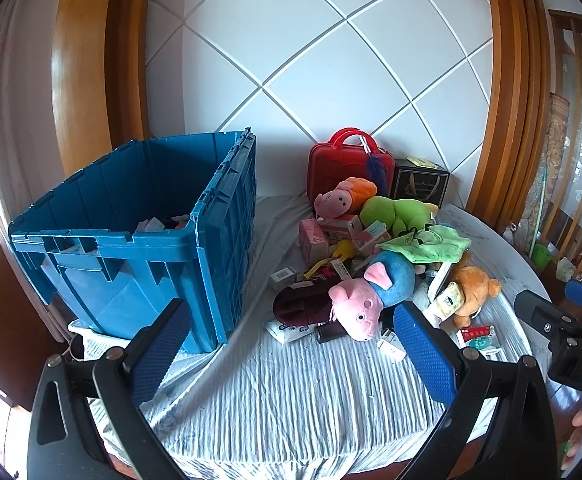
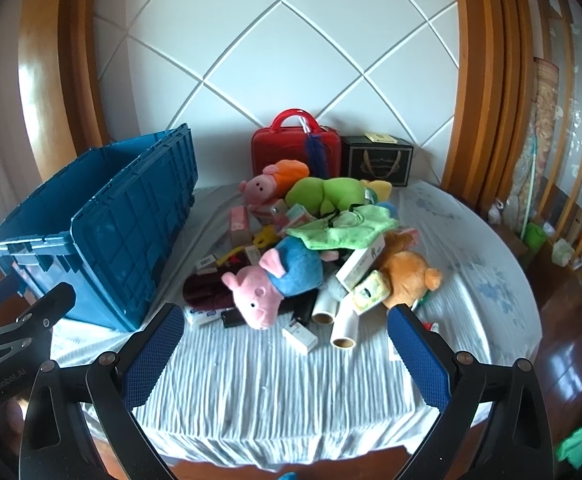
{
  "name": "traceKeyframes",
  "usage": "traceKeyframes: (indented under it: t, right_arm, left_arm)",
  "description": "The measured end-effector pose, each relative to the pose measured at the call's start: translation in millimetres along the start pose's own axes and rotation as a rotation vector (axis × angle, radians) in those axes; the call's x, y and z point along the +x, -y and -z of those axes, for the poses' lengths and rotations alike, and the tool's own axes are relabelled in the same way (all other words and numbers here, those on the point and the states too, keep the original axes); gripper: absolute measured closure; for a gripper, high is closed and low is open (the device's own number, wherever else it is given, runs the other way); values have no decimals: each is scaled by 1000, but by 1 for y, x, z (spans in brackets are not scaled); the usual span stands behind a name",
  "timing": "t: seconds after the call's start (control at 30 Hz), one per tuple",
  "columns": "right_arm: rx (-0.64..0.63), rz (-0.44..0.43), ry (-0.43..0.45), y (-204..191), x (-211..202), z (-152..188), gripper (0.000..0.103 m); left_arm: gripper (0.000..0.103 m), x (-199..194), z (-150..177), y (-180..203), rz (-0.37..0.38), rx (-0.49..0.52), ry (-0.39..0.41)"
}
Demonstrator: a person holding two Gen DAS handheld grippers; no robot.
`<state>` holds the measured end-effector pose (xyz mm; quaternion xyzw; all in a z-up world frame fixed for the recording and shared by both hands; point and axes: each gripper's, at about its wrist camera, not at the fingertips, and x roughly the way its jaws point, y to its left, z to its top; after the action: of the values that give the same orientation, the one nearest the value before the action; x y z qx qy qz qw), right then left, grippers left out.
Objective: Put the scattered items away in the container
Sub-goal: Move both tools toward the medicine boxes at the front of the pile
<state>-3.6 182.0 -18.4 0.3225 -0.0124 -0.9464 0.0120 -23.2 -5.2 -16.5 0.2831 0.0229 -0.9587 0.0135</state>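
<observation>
Both the left gripper and the right gripper are hovering with jaws spread wide and holding nothing. The toy pile, led by the pink pig, is lying on the bench just ahead of the jaws. A few things are showing inside the blue crate off their left side, so most of the tidying seems left.

Ribbed plastic crate, plush pig, crinkled cloth.

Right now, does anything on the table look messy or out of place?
Yes. Toys and small boxes lie heaped beside the blue crate, a pig toy sprawled on top. Two rolls have tumbled out at the front.
</observation>
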Motion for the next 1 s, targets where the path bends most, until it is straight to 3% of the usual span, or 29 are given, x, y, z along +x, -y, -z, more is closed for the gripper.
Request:
traceKeyframes:
  t: [0.37,0.57,0.67,0.77,1.0]
  right_arm:
    - [19,51,-54,25,13,19,0]
    - [48,86,-67,55,26,32,0]
    - [91,96,-53,85,28,38,0]
    - [136,93,-62,125,37,44,0]
    - [133,78,-156,236,92,58,0]
  left_arm:
    - [0,19,11,16,-2,15,-22]
    - [0,50,24,40,6,38,-83]
    - [0,68,32,59,-9,51,-118]
    - [0,87,43,87,37,56,-161]
    - [0,145,77,190,26,85,-234]
